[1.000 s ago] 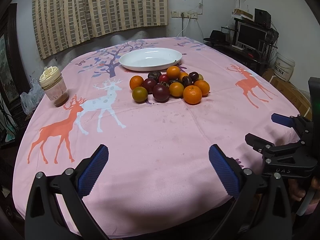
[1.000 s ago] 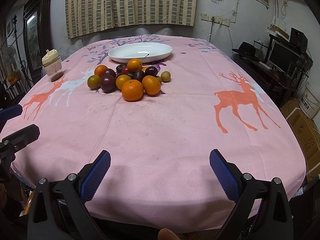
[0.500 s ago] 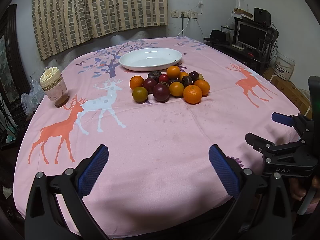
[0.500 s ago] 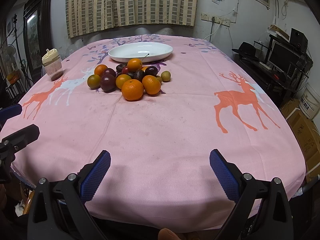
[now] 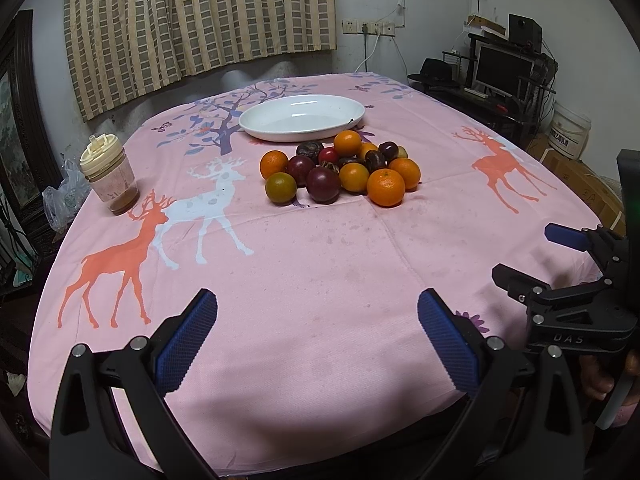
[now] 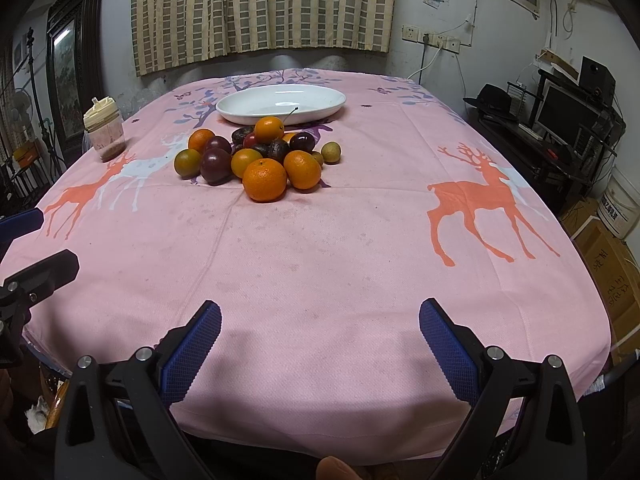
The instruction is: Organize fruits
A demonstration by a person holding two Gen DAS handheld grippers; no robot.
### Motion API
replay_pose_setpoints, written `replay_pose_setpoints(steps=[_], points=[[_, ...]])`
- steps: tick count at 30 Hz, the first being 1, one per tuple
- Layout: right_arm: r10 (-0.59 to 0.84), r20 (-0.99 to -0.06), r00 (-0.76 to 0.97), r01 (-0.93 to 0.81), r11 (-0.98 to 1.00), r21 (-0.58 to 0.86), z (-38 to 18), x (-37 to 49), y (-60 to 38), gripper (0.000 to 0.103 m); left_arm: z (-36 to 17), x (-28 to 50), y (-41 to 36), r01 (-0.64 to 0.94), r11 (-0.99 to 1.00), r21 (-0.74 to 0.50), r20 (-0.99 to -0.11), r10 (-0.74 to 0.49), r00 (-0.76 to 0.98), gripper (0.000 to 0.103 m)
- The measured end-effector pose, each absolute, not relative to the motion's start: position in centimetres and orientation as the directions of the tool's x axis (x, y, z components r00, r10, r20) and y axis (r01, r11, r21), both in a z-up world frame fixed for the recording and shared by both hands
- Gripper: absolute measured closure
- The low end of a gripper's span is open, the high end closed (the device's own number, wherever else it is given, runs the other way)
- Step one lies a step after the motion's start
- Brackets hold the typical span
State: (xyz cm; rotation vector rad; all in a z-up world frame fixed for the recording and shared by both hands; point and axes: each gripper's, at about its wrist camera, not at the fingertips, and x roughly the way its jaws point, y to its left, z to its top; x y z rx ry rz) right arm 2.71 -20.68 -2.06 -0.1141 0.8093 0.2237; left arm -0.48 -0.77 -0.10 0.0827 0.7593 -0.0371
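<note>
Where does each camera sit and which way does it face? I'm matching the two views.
Left wrist: on the left gripper at the table's near edge, facing the fruit pile and white plate; own open fingers show, with the right gripper.
Right wrist: on the right gripper, same heading; a fingertip shows at the bottom.
Shared: fruit, plate, lidded jar.

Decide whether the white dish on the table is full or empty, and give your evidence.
Empty. The white dish shows only bare glazed inside in both views; the fruit pile lies on the tablecloth in front of it.
</note>
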Motion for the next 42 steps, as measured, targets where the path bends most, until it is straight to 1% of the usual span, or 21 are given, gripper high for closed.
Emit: replay_pose_setpoints(steps=[22,26,29,30,32,33,34,35,36,38,41,42], points=[[0.157,-0.741,0.653,-0.246,0.969,-0.012,-2.5,3.1,-20.3,0.004,-1.0,-0.3,0.0,0.064,0.997,0.052,-0.703,-0.009,0.711,0.005],[0.175,-0.745,0.643,-0.258,0.966,0.005,-3.1,3.6,-20.5,0.004,-1.7,0.8,0.9,0.059,0.998,0.034,-0.718,-0.017,0.696,0.005],[0.225,-0.736,0.638,-0.277,0.959,0.053,-2.6,4.5,-20.4,0.004,-2.3,1.9,2.1,0.047,0.999,0.002,-0.73,-0.03,0.683,0.005],[0.238,-0.733,0.638,-0.285,0.956,0.063,-2.4,4.9,-20.2,0.005,-2.4,2.2,2.5,0.042,0.999,-0.006,-0.733,-0.033,0.679,0.005],[0.261,-0.725,0.637,-0.311,0.948,0.068,-2.0,6.0,-19.3,0.016,-2.7,2.9,3.4,0.031,0.999,-0.018,-0.736,-0.035,0.676,0.005],[0.27,-0.724,0.635,-0.325,0.943,0.066,-1.8,6.6,-18.8,0.018,-2.8,3.1,3.9,0.028,0.999,-0.027,-0.736,-0.039,0.676,0.005],[0.281,-0.726,0.628,-0.343,0.937,0.066,-1.8,7.5,-18.1,0.022,-2.9,3.4,4.2,0.027,0.999,-0.037,-0.736,-0.046,0.676,0.005],[0.291,-0.729,0.62,-0.356,0.932,0.069,-1.8,8.2,-17.4,0.028,-2.9,3.5,4.6,0.026,0.999,-0.046,-0.735,-0.052,0.676,0.005],[0.299,-0.733,0.611,-0.365,0.928,0.074,-1.8,8.8,-16.8,0.032,-3.0,3.7,4.9,0.025,0.998,-0.052,-0.733,-0.055,0.678,0.005],[0.331,-0.746,0.578,-0.387,0.916,0.106,-2.1,10.9,-15.5,0.045,-3.0,3.9,5.6,0.021,0.998,-0.06,-0.726,-0.059,0.685,0.005],[0.336,-0.773,0.539,-0.389,0.913,0.126,-3.0,13.0,-14.5,0.054,-3.2,4.4,6.6,0.017,0.996,-0.084,-0.72,-0.072,0.691,0.005],[0.336,-0.78,0.528,-0.39,0.912,0.129,-3.3,13.6,-14.2,0.055,-3.3,4.6,6.9,0.015,0.996,-0.092,-0.721,-0.077,0.688,0.005]])
